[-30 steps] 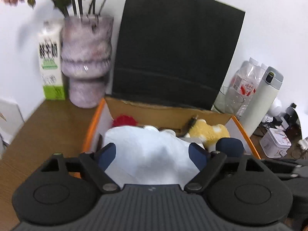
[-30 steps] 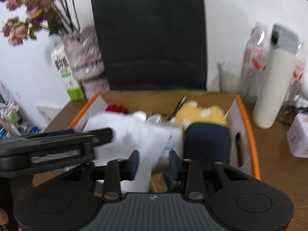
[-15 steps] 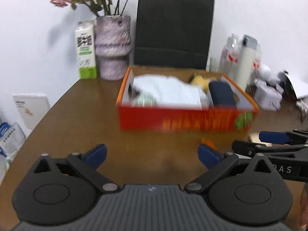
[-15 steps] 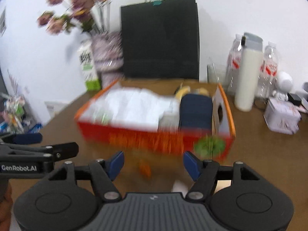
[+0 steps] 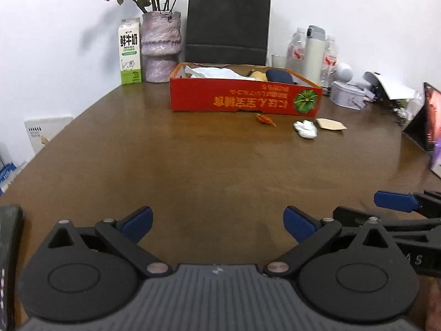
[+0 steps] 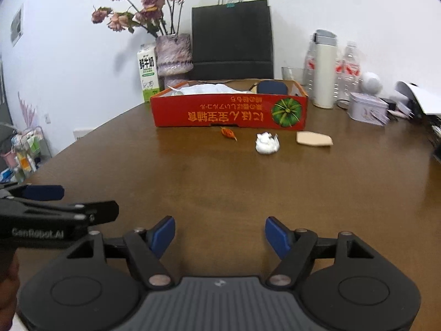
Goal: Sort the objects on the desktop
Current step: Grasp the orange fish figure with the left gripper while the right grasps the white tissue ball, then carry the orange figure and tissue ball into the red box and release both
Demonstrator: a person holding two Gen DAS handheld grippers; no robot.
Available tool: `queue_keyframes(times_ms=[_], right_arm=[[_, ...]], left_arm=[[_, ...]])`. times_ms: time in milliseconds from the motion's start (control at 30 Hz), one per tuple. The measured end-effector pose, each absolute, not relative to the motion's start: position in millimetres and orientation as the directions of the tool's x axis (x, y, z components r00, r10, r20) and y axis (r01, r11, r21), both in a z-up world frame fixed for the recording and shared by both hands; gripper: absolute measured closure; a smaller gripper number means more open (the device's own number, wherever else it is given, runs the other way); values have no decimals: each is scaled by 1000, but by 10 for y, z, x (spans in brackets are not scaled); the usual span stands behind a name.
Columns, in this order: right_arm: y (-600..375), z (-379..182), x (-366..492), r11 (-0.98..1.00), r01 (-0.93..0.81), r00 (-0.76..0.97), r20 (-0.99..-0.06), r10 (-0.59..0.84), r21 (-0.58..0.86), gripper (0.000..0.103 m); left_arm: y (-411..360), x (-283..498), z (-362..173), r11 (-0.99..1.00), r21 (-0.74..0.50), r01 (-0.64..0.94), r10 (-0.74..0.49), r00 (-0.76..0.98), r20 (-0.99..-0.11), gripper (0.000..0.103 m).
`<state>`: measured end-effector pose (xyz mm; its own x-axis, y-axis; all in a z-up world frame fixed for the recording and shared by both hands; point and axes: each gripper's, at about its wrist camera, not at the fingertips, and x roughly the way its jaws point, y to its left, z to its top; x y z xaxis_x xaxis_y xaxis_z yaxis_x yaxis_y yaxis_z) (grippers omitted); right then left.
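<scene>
A red cardboard box point(image 5: 242, 102) point(image 6: 228, 111) stands far back on the brown table; white paper, a yellow soft thing and a dark blue case lie inside. In front of it lie a small orange wrapper point(image 5: 265, 119) point(image 6: 228, 133), a crumpled white tissue point(image 5: 305, 129) point(image 6: 266, 143) and a tan packet point(image 5: 330, 124) point(image 6: 314, 139). My left gripper point(image 5: 217, 222) hangs wide open over bare table near the front, nothing between its fingers. My right gripper point(image 6: 220, 233) is beside it, jaws still opening, nothing between them.
A black paper bag point(image 5: 227, 24), a vase of dried flowers point(image 5: 161, 47) and a milk carton point(image 5: 130, 51) stand behind the box. A white flask point(image 6: 323, 71), bottles and a tin point(image 6: 368, 107) crowd the right. A dark object point(image 5: 9, 248) is at the left wrist view's left edge.
Both grippers have pulled back from over the box to the near part of the table. The white paper stayed in the box. Both sets of jaws stand wider now.
</scene>
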<state>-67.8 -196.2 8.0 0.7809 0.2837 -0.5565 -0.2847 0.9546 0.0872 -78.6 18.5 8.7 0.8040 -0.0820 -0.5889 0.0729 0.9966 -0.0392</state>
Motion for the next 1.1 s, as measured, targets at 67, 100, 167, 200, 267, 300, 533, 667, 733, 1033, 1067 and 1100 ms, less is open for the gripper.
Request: queue_keyframes(times_ms=[67,100,167,200,267,300,533,667,733,1033,1067,1100], right_arm=[[-1991,84,-817,955,-285,787,-549,282,82,30],[-2019,88,-847,954,-288,784,-551,287,88,30],[-2050,113,-855,953,-289,779,-558,287,87,30],[-2071,128,-832,955,-285,780,-558,282,85,30],[-2121,172,-753,960,-273,798,-542,265,67,31],[-2149,192,-686,962,-266,804,-537,256,60,31],[-2239,272,408,970,-235,786,-573,232,70,43],[-2183,152,1136,968,-224,750,-615,244,111,47],[-2122,6,1431,969,-222,723,-649,238,109,73],[-2365,-63,1510,976,-159,795,-567,216,149,83],[-2401,-40,1504,976,-154,802,-556,216,156,83],[-2425,-15,1497,975,-154,809,-547,217,159,83]], left_arm=[[192,-846,104,996,-54,75,-93,806,-585,0],[185,-852,110,995,-57,79,-97,807,-582,0],[149,-802,122,994,-55,98,-112,809,-577,0],[126,-753,126,993,-53,103,-114,810,-576,0],[80,-627,146,993,-55,109,-121,815,-566,0],[64,-510,170,991,-59,123,-135,822,-553,0],[-161,590,163,987,-24,162,-148,816,-559,0],[-229,1147,66,980,-55,194,-189,792,-580,3],[-264,1368,16,979,-38,199,-180,774,-607,3],[-715,1814,-151,980,8,198,-148,760,-633,54],[-739,1804,-138,979,6,206,-157,761,-629,76],[-738,1782,-112,977,-19,213,-176,754,-633,78]])
